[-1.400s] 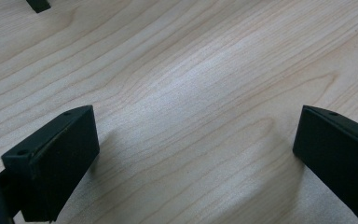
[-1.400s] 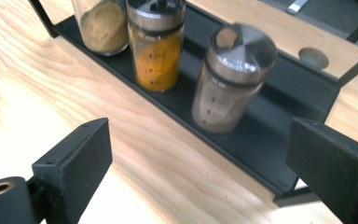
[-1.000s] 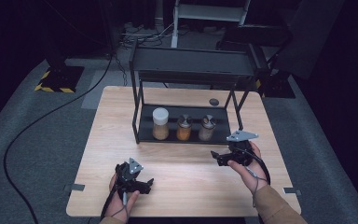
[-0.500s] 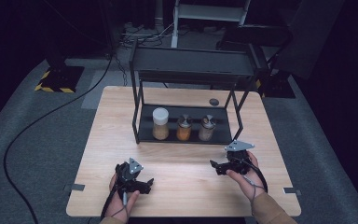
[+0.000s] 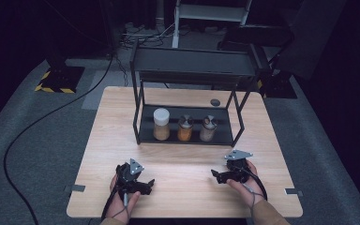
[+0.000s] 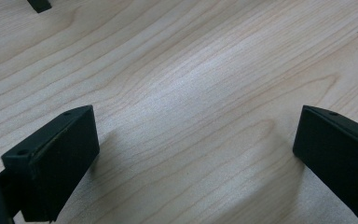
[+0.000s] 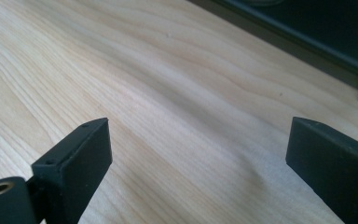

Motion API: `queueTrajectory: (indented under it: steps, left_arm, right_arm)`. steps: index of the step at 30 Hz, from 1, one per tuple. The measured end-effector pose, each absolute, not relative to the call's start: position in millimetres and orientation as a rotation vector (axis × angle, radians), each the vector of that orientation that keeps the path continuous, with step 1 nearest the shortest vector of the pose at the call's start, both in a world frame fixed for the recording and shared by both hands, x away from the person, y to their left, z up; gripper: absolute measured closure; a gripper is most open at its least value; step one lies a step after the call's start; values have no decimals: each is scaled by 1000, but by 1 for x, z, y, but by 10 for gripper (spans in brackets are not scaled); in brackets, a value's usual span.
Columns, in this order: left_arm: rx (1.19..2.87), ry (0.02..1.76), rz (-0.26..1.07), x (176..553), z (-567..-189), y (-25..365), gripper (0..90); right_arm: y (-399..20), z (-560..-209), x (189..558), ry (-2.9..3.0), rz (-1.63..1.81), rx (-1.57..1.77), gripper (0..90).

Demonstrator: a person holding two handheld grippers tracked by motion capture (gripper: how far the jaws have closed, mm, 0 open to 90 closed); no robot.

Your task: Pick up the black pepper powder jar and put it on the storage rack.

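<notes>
Both grippers rest low over the front of the wooden table [image 5: 187, 206], each held in a hand. My left gripper [image 5: 146, 185] lies at the front left, its jaws pointing right and set wide apart. In the left gripper view my left gripper [image 6: 191, 154] has bare wood between its fingers [image 6: 56, 158]. My right gripper [image 5: 217, 175] sits at the front right with its jaws pointing left. In the right gripper view my right gripper [image 7: 198, 158] is open with nothing between its fingers [image 7: 81, 163].
A black two-tier rack [image 5: 194, 65] stands at the table's middle back. Its lower tray [image 5: 145, 136] holds a white-lidded jar [image 5: 161, 124] and two smaller jars [image 5: 185, 128] [image 5: 208, 128]. A small dark disc [image 5: 214, 102] lies behind the rack. The tray's edge [image 7: 307, 42] runs ahead of the right gripper.
My right gripper has come down toward the tabletop and drawn nearer to the front edge. The left gripper has kept still.
</notes>
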State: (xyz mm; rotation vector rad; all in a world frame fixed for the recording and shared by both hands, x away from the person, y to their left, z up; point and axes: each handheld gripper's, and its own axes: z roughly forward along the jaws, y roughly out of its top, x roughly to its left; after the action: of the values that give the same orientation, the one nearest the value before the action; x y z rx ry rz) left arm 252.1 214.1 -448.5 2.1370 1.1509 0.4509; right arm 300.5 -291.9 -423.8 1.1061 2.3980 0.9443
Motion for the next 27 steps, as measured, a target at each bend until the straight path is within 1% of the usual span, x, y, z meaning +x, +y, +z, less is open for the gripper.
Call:
queueTrajectory:
  steps: [14,17,19,27]
  left_arm:
    - [2139,1150,452,252,-448,214,1]
    - [2139,1150,453,252,-448,214,1]
    - [2137,1152,452,252,-449,214,2]
    - [2140,1151,454,252,-448,214,1]
  right_arm:
    - [-296,-437,295,2396,935,1143,67]
    - [-297,-441,292,2378,947,1150,40]
    - [-298,-447,289,2349,973,1149,1]
    - [-298,-449,288,2339,983,1149,1]
